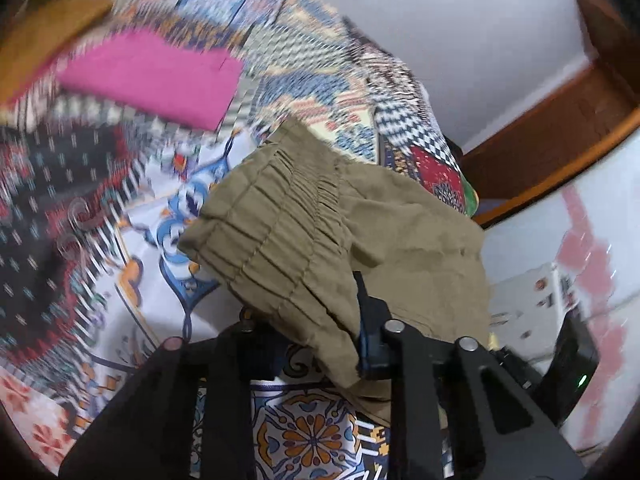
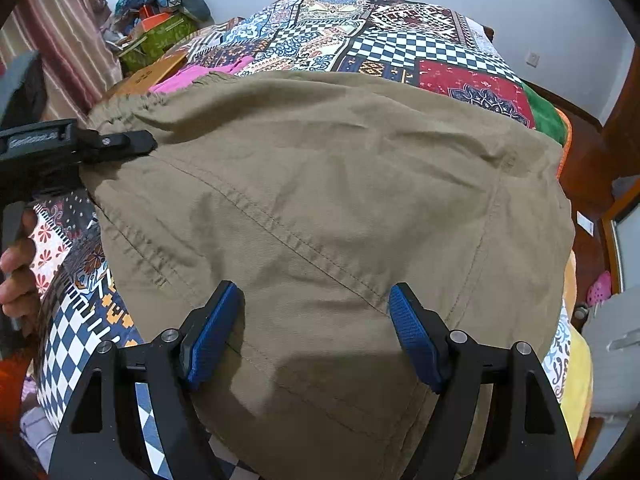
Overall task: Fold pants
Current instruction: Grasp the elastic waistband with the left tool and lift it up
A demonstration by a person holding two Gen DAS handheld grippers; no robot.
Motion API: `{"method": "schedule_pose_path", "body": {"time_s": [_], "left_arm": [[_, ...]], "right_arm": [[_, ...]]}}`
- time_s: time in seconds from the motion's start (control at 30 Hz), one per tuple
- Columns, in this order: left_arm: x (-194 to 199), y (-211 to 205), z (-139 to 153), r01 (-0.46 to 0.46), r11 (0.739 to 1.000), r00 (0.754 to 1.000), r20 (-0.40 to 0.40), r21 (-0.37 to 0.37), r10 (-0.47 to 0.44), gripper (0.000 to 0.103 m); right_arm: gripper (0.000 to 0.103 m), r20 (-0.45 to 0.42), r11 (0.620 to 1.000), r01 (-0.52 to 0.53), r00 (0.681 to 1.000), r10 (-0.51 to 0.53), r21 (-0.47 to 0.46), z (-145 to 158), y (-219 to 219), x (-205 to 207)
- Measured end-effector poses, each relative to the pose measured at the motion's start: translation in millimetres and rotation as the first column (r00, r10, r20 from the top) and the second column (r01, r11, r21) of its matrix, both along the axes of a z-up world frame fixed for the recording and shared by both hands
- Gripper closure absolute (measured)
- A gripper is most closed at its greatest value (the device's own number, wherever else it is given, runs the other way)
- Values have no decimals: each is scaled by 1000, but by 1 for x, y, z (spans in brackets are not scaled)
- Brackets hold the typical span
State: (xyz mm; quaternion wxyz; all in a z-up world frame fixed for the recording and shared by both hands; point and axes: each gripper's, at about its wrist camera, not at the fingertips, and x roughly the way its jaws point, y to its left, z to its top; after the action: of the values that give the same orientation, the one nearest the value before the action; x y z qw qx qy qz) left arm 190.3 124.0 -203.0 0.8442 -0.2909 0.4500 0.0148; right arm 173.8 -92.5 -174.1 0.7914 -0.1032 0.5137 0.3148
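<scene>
The khaki pants (image 2: 328, 200) lie spread on a bed with a patchwork cover (image 2: 400, 40). My right gripper (image 2: 316, 320) is open, its blue pads (image 2: 212, 332) just above the cloth near the front. My left gripper (image 2: 148, 142) shows at the left of the right wrist view, shut on the elastic waistband. In the left wrist view the gathered waistband (image 1: 280, 220) is lifted and pinched between the left fingers (image 1: 370, 344); that view is motion-blurred.
A folded pink garment (image 1: 160, 76) lies on the bed cover (image 1: 100, 220) beyond the pants. Boxes and clutter (image 2: 156, 28) stand at the far left by a curtain. A wooden bed frame (image 1: 560, 128) and white wall are at the right.
</scene>
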Motion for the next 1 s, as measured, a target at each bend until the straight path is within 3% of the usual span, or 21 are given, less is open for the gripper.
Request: {"method": "schedule_pose_path", "body": {"time_s": [0.1,0.27,0.5,0.7,0.8,0.87,1.0], "left_arm": [[-14,-7,18,26,996,999,43,87,-30,79],[-52,8,32,-9,991,998,58,131,1,79],[-111,31,41,-102,968,994,63,230,90,79],[-147,33,46,-147,935,988,90,324,124,79],[-154,31,48,-146,929,988,105,341,117,79],[-153,29,47,-136,930,989,103,342,107,79],[-152,19,56,-129,910,987,139,393,80,79]], "right_arm": [[29,-22,1000,-2,1000,2,8,7,0,1],[29,26,999,-26,999,26,21,31,9,-5],[29,78,987,-136,989,129,84,62,71,-25],[29,61,961,-274,960,272,23,45,139,-50],[29,-29,938,-347,938,346,-22,18,162,-56],[29,-63,932,-361,931,359,-27,7,168,-58],[31,-65,936,-351,935,349,-25,14,162,-57]]}}
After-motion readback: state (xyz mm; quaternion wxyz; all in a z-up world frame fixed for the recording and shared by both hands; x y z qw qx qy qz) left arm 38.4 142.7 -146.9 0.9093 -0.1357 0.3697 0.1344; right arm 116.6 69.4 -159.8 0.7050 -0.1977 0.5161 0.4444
